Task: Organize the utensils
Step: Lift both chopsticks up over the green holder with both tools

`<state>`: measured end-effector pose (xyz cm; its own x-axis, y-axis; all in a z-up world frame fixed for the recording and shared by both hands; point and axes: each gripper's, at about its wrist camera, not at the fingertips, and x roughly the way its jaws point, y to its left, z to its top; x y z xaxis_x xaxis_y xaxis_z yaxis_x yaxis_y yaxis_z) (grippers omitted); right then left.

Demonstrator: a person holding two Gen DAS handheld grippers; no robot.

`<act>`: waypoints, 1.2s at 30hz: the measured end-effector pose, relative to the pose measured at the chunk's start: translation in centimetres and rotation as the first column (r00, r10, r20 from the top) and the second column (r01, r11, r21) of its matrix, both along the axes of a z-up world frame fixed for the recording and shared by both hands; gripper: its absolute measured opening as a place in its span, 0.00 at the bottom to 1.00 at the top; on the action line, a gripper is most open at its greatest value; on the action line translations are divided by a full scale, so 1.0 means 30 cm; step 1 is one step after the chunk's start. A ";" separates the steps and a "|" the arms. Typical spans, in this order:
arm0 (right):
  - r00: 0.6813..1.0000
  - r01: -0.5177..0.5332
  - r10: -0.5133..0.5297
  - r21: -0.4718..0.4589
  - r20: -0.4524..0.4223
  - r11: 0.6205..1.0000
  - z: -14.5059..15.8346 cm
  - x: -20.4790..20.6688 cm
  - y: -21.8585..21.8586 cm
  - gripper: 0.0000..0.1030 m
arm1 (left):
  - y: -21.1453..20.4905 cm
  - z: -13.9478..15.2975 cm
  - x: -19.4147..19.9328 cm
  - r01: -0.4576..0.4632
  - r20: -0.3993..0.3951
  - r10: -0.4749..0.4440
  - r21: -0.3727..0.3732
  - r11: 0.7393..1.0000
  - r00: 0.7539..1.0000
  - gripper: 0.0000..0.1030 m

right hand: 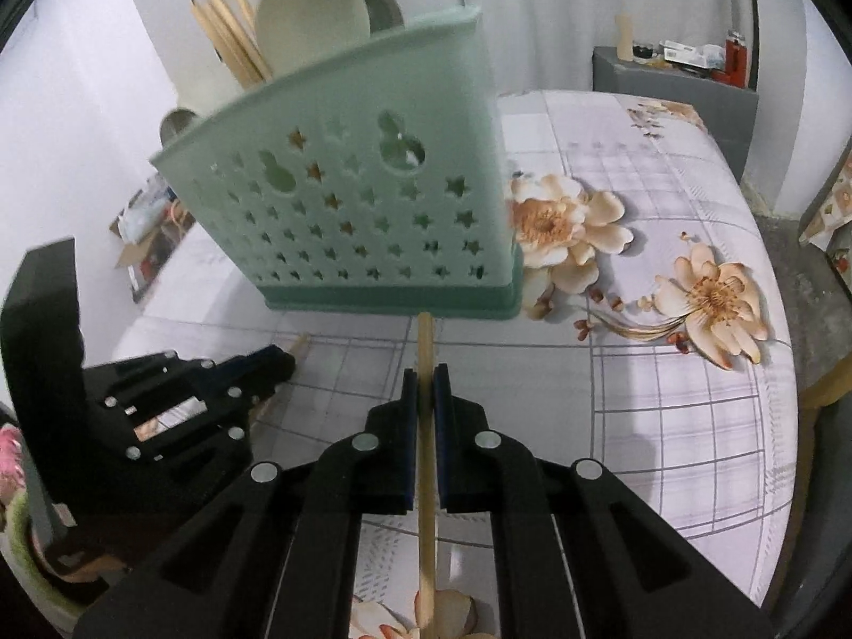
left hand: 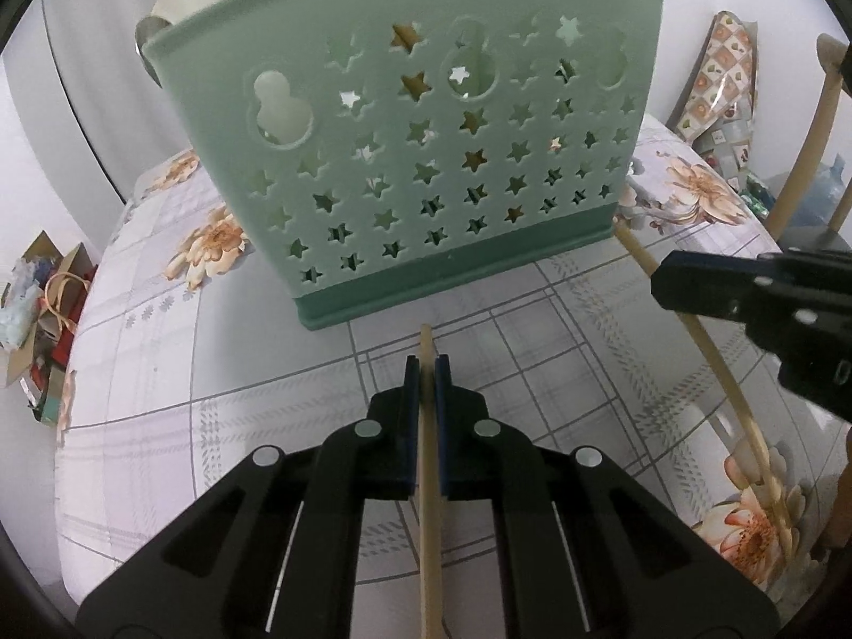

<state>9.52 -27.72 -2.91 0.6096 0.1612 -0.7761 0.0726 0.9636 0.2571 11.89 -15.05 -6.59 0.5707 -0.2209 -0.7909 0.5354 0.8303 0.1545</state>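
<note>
Right now each tool is pinched shut on a slim wooden stick of its own. In the left wrist view the left tool (left hand: 426, 367) sits at 6 o'clock with its blue pads tight against the left chopstick (left hand: 429, 479), whose tip pokes out toward 12 o'clock and stops just short of the green holder (left hand: 415, 160). That holder, pale green with star cut-outs and a darker base, stands upright on the tabletop (left hand: 213, 373), filling the upper middle of the view. At 3 o'clock the right tool (left hand: 745, 293) enters from the edge, and the right chopstick (left hand: 713, 351) runs under it in a long slant from near the holder's base corner down toward 4 o'clock.

Seen from the right wrist, the right tool (right hand: 425, 373) clamps the right chopstick (right hand: 426, 479), its tip lying at or just short of the green holder's (right hand: 373, 213) dark base. Wooden sticks (right hand: 229, 37) and a pale round spoon bowl (right hand: 311, 21) rise out of the holder at 11 o'clock. The left tool (right hand: 255, 367) shows at 9 o'clock, low over the floral cloth of the tabletop (right hand: 665, 399). A grey cabinet (right hand: 676, 90) with small clutter stands at 2 o'clock.
</note>
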 end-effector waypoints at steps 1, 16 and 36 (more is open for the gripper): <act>1.000 0.000 0.000 0.005 0.005 1.000 0.006 -0.002 -0.002 0.06 | -0.002 0.006 -0.007 0.000 0.006 0.000 0.001 1.000 1.000 0.04; 0.996 0.006 -0.009 0.034 0.086 0.999 0.093 -0.051 -0.013 0.06 | 0.007 0.105 -0.050 -0.002 0.097 0.002 -0.006 1.000 0.995 0.04; 0.986 0.022 -0.030 0.051 0.162 0.998 0.182 -0.112 -0.021 0.06 | 0.319 0.583 -0.074 0.018 0.171 0.083 -0.519 0.855 0.982 0.04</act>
<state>6.17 -28.36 2.53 0.7314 0.1791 -0.6581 0.0506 0.9480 0.3143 9.67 -5.50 10.89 0.7059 -0.5468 -0.4502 0.5116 0.8332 -0.2097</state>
